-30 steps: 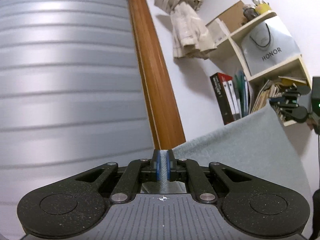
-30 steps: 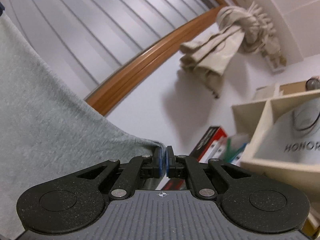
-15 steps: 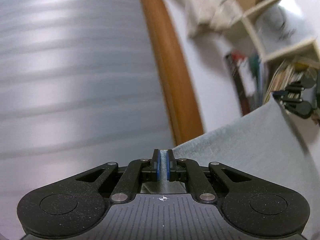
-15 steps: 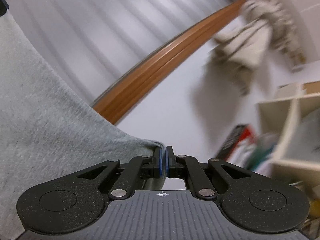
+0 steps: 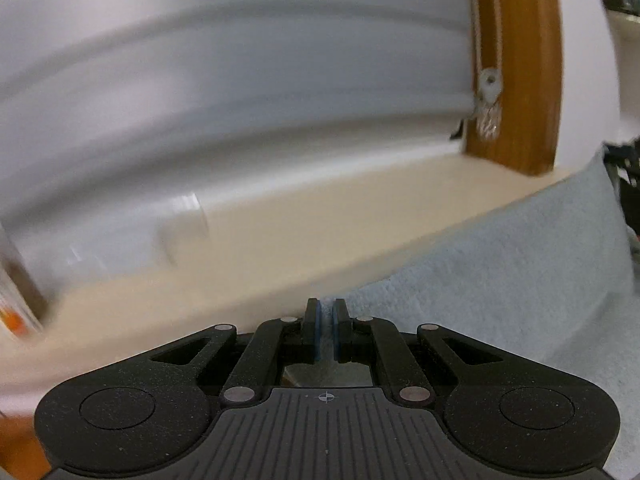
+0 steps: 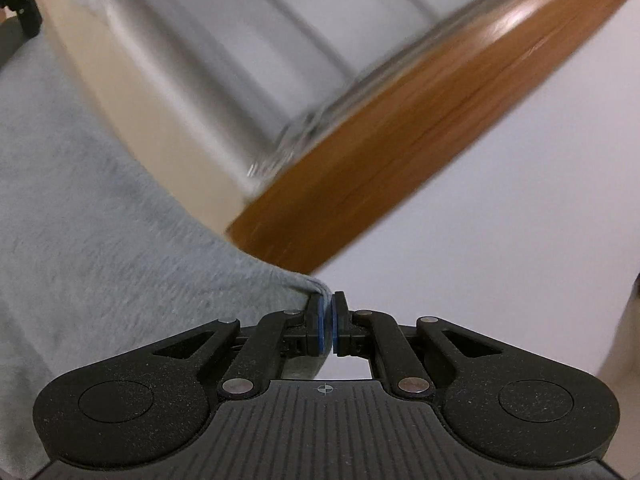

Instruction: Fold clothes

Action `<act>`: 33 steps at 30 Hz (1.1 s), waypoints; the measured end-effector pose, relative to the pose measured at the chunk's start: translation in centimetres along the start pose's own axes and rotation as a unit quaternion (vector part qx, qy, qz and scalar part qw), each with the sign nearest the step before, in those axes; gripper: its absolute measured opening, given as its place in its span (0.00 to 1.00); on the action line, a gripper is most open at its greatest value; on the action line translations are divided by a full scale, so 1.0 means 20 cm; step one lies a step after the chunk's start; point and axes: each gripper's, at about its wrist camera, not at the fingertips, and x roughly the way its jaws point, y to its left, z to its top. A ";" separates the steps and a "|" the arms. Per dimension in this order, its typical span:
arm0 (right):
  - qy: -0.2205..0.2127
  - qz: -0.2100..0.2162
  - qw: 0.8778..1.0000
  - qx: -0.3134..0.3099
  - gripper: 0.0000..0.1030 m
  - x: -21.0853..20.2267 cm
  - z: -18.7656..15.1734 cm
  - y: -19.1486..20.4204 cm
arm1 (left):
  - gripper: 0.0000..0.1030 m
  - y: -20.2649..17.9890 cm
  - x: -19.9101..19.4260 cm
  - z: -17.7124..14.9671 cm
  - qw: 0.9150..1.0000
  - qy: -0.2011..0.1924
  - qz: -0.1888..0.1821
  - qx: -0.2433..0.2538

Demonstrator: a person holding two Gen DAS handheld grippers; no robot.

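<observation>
Since a second ago, when both tongs looked up at the wall shelves and the knotted curtain, I have swung them down fast: now a blurred sill (image 5: 320, 216) and the wooden frame (image 5: 516, 64) fill the views. On the left, my left tong (image 5: 327, 330) stays clamped on one corner of the grey cloth (image 5: 500, 280), which runs off rightward toward the other tong. On the right, my right tong (image 6: 326, 328) pinches the opposite corner, the cloth (image 6: 100, 220) stretching away to its left. Held spread between the two, the garment looks to be on its way to a surface for laying flat, the fold itself not yet begun.
</observation>
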 end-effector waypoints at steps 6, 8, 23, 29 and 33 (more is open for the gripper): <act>0.063 0.024 0.997 0.029 0.29 0.09 -0.08 -0.03 | 0.11 -0.10 0.12 -0.06 1.000 0.018 -0.014 0.001; 0.076 0.071 0.993 0.064 0.34 0.05 -0.10 -0.07 | 0.12 -0.13 0.12 -0.04 1.000 0.020 -0.018 -0.002; 0.078 0.216 0.919 0.320 0.46 -0.46 -0.63 -0.28 | 0.42 -0.75 -0.01 0.09 0.985 -0.010 -0.172 0.021; 0.127 0.203 0.925 0.295 0.46 -0.44 -0.76 -0.20 | 0.43 -0.98 0.22 0.02 0.977 0.038 -0.203 0.053; 0.143 0.199 0.925 0.290 0.47 -0.50 -0.81 -0.31 | 0.50 -0.98 0.28 -0.03 0.974 0.047 -0.213 0.062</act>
